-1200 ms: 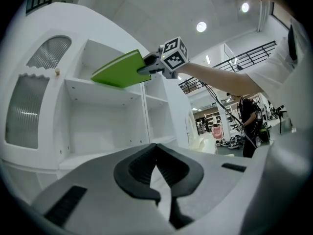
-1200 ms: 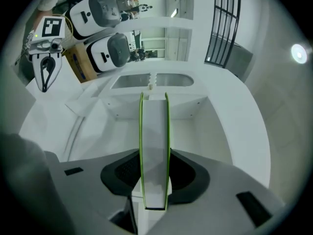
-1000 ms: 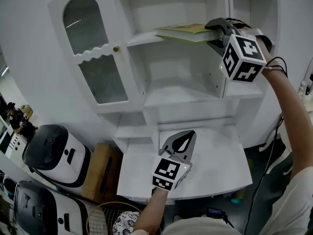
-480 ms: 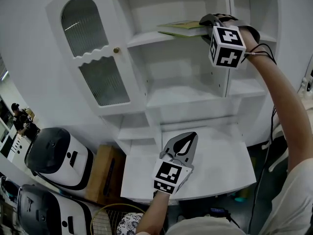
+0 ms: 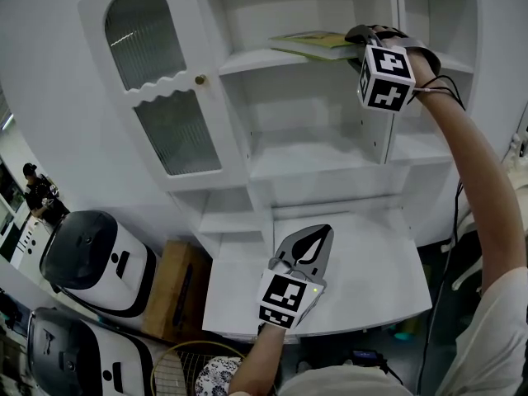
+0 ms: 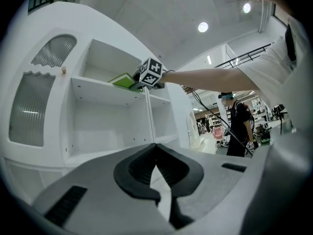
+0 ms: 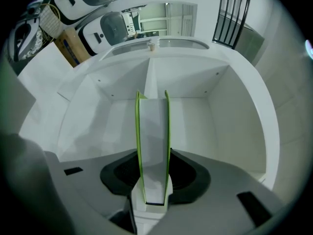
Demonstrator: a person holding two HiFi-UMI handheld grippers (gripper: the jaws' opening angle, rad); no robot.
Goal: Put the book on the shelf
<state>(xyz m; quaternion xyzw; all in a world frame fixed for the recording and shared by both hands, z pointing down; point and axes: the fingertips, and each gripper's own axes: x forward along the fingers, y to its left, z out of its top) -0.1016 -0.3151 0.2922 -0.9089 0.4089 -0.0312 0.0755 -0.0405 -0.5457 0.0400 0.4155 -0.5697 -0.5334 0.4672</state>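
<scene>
Book [image 5: 318,44] placement on shelf [image 5: 252,61]
Clamping its near end in right gripper [image 5: 356,46], aiming its long axis toward 9 o'clock along shelf; holding left gripper [image 5: 304,244] closed, empty, at 6 o'clock.

Observed: right gripper [image 5: 356,44] grips green book [image 5: 313,43] lying flat, partly over the upper shelf [image 5: 252,61]; left gripper [image 5: 308,242], jaws together, low above white ledge [image 5: 371,262].

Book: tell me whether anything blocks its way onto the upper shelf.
Nothing visible does. The right gripper holds the book partly inside the upper shelf compartment; only bare white walls lie ahead.
</scene>
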